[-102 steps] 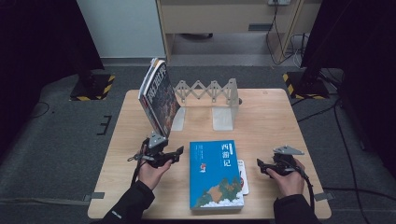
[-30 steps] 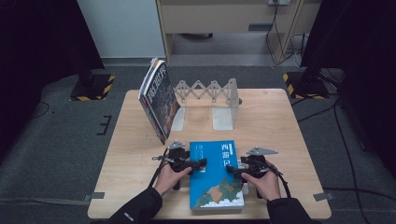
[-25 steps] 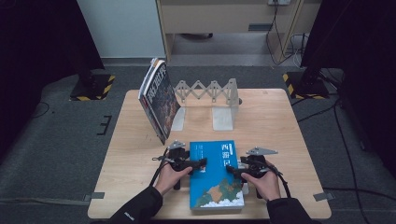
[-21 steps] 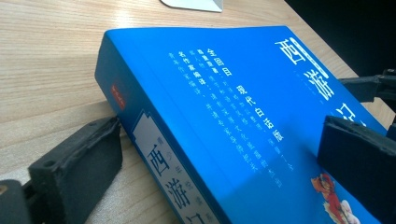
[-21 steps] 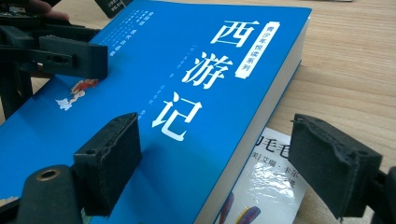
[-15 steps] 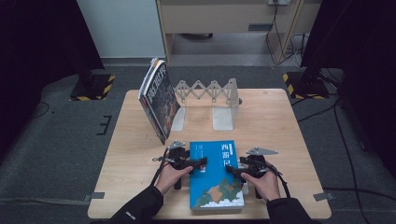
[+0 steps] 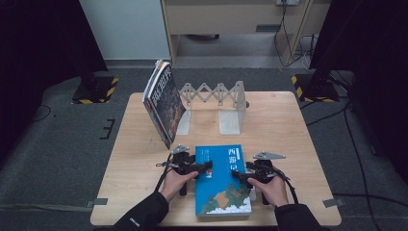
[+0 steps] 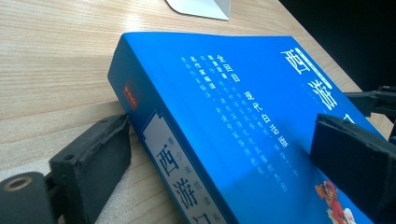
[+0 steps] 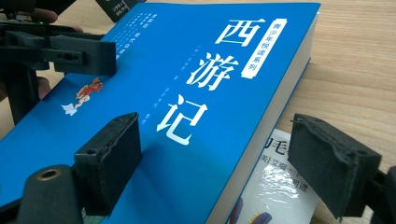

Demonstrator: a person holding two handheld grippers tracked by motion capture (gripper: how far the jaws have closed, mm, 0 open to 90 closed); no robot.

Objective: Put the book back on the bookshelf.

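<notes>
1. The blue book point(image 7: 225, 179) lies flat on the bench point(image 7: 288, 130), atop a thinner book point(image 9: 275, 186).
2. Left tongs point(image 7: 202, 168) gape around its spine edge, not yet pinching.
3. Right tongs point(image 7: 240, 174) straddle its page edge, equally wide.

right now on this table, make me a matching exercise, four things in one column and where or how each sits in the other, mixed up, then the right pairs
Things
1. blue book
2. dark-covered book
3. folding metal book stand
4. thin booklet

Places or states
A. stands tilted at the left end of the rack
B. lies flat between the left gripper and the right gripper
C. lies under the blue book's right edge
D. stands at the far middle of the table

Pairs: 1-B, 2-A, 3-D, 4-C
</notes>
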